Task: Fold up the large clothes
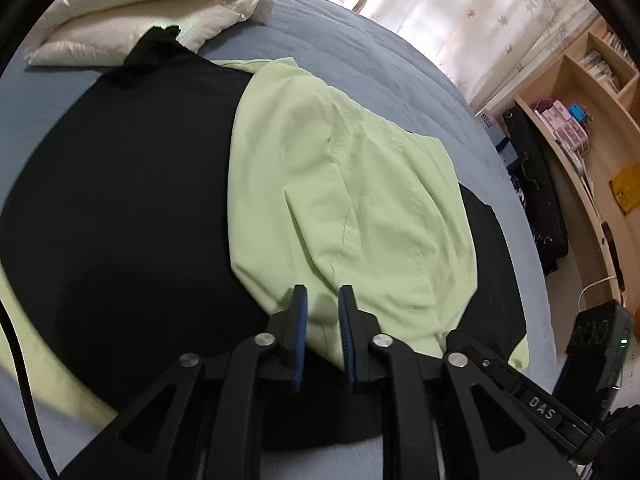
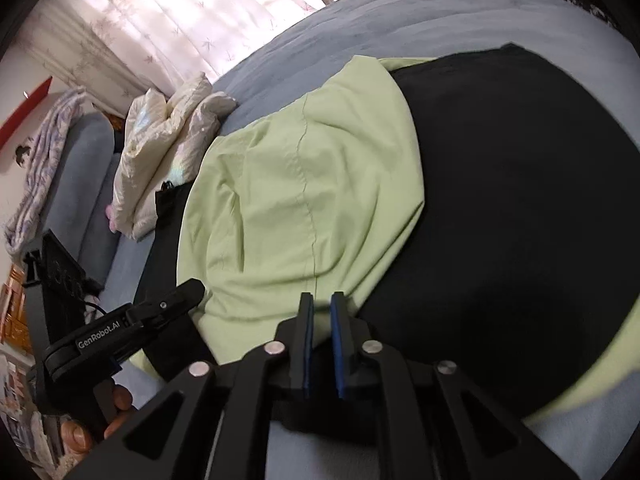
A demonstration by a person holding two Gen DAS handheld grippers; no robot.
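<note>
A pale green layer of cloth [image 1: 352, 184] lies folded over a wide black garment [image 1: 120, 200] on the blue bed [image 1: 360, 52]. A green strip shows under the black edge at the near left. My left gripper [image 1: 323, 292] hovers over the green layer's near edge, its blue pads [image 1: 301, 320] a narrow gap apart with nothing between them. In the right wrist view my right gripper [image 2: 322, 298] stands the same way over the green cloth [image 2: 304, 184], beside the black cloth [image 2: 520, 220]. The left gripper [image 2: 188, 292] shows at its left, held by a hand.
A cream quilt [image 1: 152, 12] is piled at the bed's far end, seen also as the quilt [image 2: 168, 144]. Curtains [image 1: 460, 4] hang behind. A wooden shelf [image 1: 580, 120], a black bag [image 1: 536, 184] and a black box [image 1: 600, 328] stand right of the bed.
</note>
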